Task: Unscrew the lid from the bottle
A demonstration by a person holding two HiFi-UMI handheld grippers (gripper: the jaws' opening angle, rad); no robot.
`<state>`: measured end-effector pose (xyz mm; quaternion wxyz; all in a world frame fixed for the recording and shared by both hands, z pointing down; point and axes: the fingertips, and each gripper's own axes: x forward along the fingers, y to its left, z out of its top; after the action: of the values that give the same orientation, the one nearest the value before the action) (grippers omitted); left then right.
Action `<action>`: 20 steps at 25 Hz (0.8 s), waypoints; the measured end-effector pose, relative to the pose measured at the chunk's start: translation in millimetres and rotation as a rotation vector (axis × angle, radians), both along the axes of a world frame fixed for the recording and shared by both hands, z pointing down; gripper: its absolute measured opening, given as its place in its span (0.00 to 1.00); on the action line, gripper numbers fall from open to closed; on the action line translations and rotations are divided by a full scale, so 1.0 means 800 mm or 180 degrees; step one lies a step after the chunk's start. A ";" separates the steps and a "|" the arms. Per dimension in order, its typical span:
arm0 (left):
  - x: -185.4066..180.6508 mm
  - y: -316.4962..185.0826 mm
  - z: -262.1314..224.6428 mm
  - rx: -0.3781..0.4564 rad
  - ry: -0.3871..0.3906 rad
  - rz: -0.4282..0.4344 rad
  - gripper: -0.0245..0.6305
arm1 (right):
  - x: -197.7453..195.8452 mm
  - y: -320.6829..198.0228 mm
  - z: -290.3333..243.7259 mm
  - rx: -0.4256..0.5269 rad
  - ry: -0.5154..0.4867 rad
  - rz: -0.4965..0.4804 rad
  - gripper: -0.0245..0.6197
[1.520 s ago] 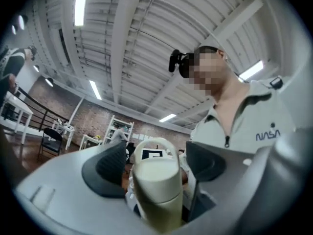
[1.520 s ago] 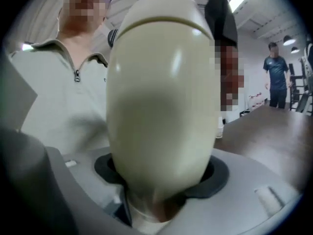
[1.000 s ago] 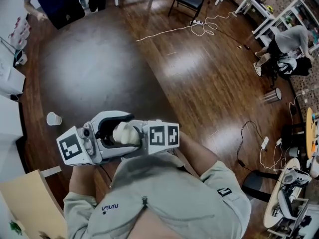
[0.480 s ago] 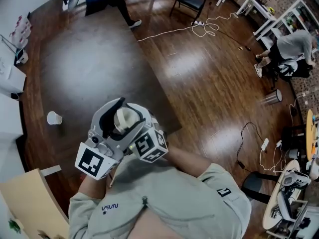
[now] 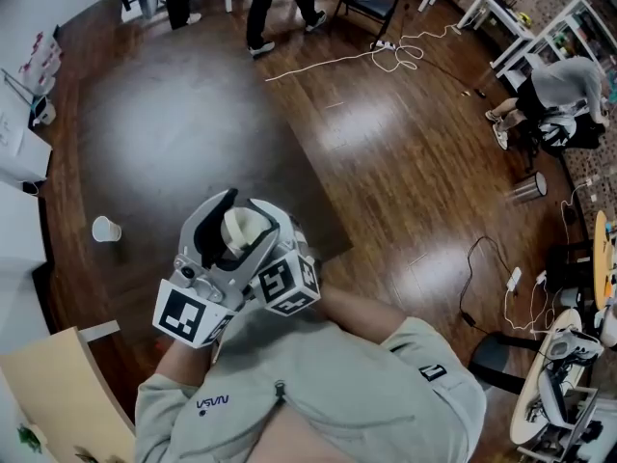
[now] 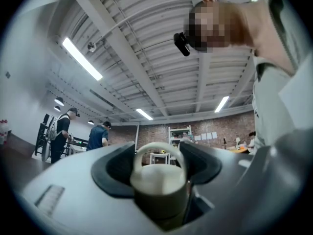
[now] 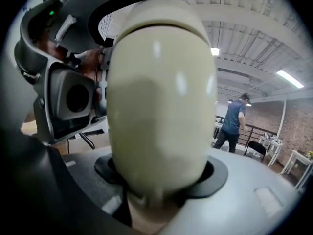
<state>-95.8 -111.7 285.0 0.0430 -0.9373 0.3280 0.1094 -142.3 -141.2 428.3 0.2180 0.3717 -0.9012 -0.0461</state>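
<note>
Left hand-held gripper (image 6: pixel 157 156) closing on lid (image 6: pixel 157 180), right hand-held gripper (image 7: pixel 161 182) holding bottle (image 7: pixel 161 92)

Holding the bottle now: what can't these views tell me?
- Seam: left gripper view, the lid's lower edge sinks behind the left gripper; loosened or not, cannot tell.
- Top of the bottle: right gripper view, the left gripper covers it.
- Head view: the left gripper and right gripper cover the bottle except a cream patch.
</note>
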 end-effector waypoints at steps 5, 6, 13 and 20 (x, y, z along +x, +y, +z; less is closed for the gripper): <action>0.004 0.008 -0.002 -0.0158 0.0079 0.0544 0.50 | -0.005 0.013 0.000 -0.0214 -0.0064 -0.0346 0.50; 0.003 0.010 -0.003 -0.0206 0.0114 0.0699 0.51 | -0.008 0.017 -0.001 -0.0263 -0.0096 -0.0465 0.50; -0.010 0.033 -0.017 -0.0381 0.0248 0.1619 0.58 | -0.027 0.088 -0.009 -0.0921 -0.0370 -0.1867 0.50; -0.016 0.052 -0.014 -0.0620 0.0282 0.2512 0.58 | -0.017 0.174 -0.014 -0.1575 -0.0407 -0.3301 0.50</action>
<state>-108.9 -70.1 273.8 -0.1054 -0.9853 -0.0464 0.1262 -156.0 -2.1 417.4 0.1925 -0.1786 -0.9609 0.0878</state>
